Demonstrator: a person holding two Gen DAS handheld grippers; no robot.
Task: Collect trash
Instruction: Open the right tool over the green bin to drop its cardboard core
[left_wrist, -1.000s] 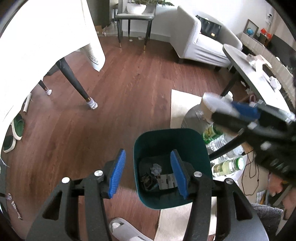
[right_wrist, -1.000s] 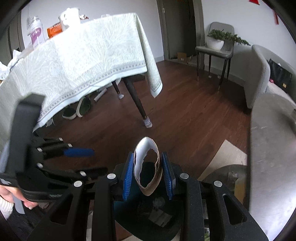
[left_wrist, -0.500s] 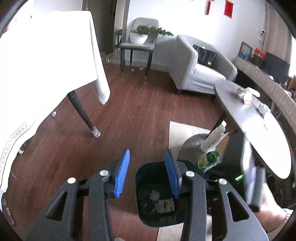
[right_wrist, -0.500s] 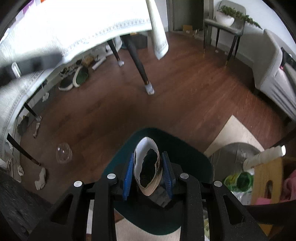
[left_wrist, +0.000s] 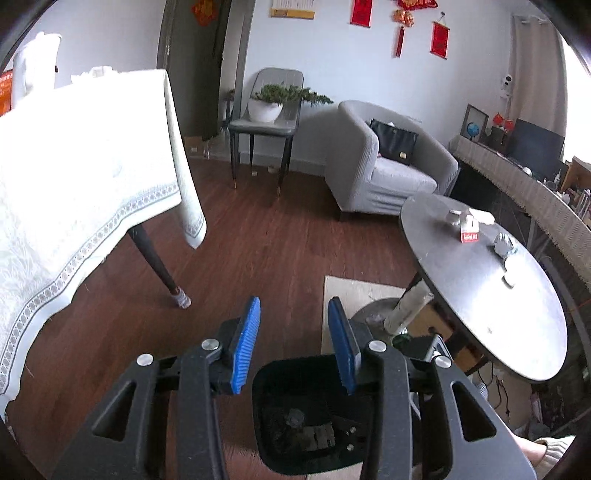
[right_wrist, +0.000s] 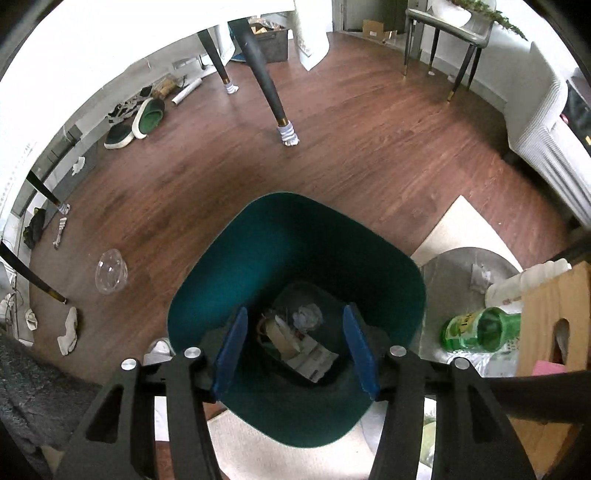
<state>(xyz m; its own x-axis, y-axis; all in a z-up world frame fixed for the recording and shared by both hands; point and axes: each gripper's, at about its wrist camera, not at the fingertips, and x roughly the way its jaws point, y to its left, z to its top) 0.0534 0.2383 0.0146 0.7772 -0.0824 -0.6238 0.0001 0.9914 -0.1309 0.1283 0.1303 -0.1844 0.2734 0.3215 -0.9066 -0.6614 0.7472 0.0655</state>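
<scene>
A teal bin (right_wrist: 295, 240) stands on the wood floor right under my right gripper (right_wrist: 295, 310). Its jaws are opening and nothing is between the blue pads. A torn cardboard tube (right_wrist: 279, 332) lies at the bottom of the bin with crumpled paper (right_wrist: 306, 317) and a printed wrapper (right_wrist: 314, 360). In the left wrist view the bin (left_wrist: 291, 373) sits low in the picture, partly behind the fingers. My left gripper (left_wrist: 294, 302) hangs above it, its pads a narrow gap apart and holding nothing.
A green bottle (right_wrist: 469, 330) and a wooden stool (right_wrist: 546, 332) stand right of the bin. A clear plastic dome (right_wrist: 110, 271) and socks (right_wrist: 68, 332) lie on the floor at left. The round table (left_wrist: 480, 295) carries a red pack (left_wrist: 469, 234) and crumpled foil (left_wrist: 502, 243).
The right gripper sank over the bin and opened, and the cardboard tube dropped from its pads into the bin. The left gripper rose, tilted up, and its jaws narrowed.
</scene>
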